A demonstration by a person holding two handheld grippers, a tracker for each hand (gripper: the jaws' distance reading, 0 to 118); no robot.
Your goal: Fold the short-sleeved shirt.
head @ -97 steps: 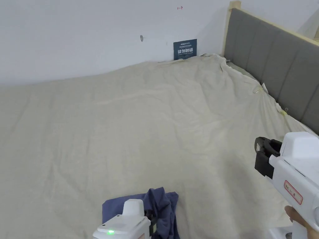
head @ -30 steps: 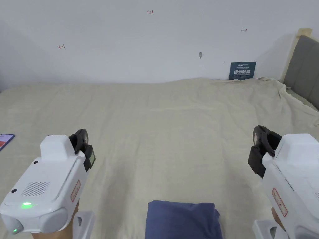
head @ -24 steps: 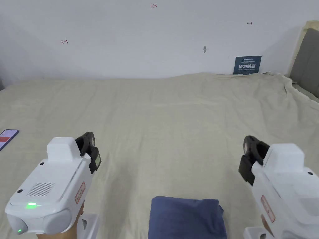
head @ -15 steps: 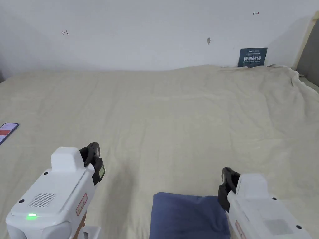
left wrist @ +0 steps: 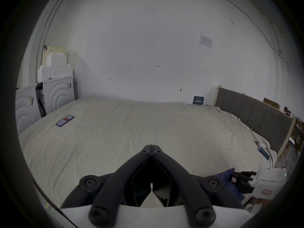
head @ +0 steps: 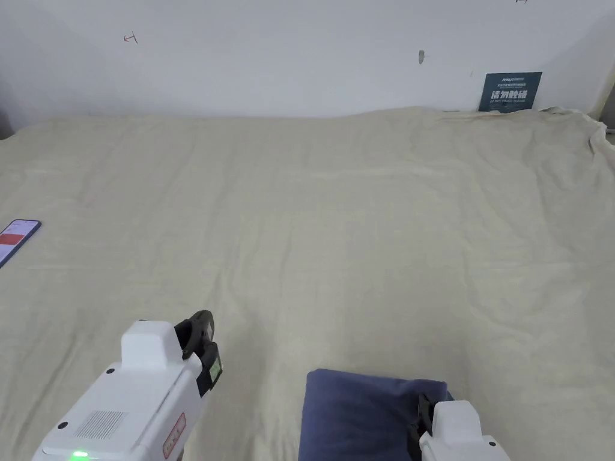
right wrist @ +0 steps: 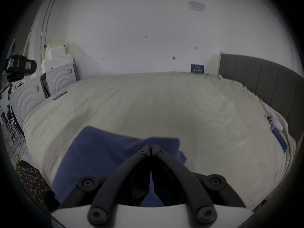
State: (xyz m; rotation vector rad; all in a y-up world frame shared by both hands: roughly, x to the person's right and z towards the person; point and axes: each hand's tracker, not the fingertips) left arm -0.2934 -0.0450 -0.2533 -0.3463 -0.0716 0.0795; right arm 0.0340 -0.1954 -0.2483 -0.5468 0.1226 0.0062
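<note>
Right gripper [right wrist: 150, 146] has dropped from mid-air beside the folded navy shirt [head: 354, 414] to over its right edge, fingers clenched with nothing between them. Left gripper [left wrist: 152, 151], fingers also clenched empty, has come lower over the bed [head: 336, 240]; phone [head: 17, 238] lies far left.

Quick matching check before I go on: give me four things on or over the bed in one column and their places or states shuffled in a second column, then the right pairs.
Things:
1. folded blue shirt
2. phone
3. left hand-held gripper
4. right hand-held gripper

Places or states:
A. lies at the far left edge of the bed sheet
B. jaws together, over bare sheet, left of the shirt
C. jaws together, at the shirt's right edge
D. lies flat at the near edge, in front of the person

Pairs: 1-D, 2-A, 3-B, 4-C
</note>
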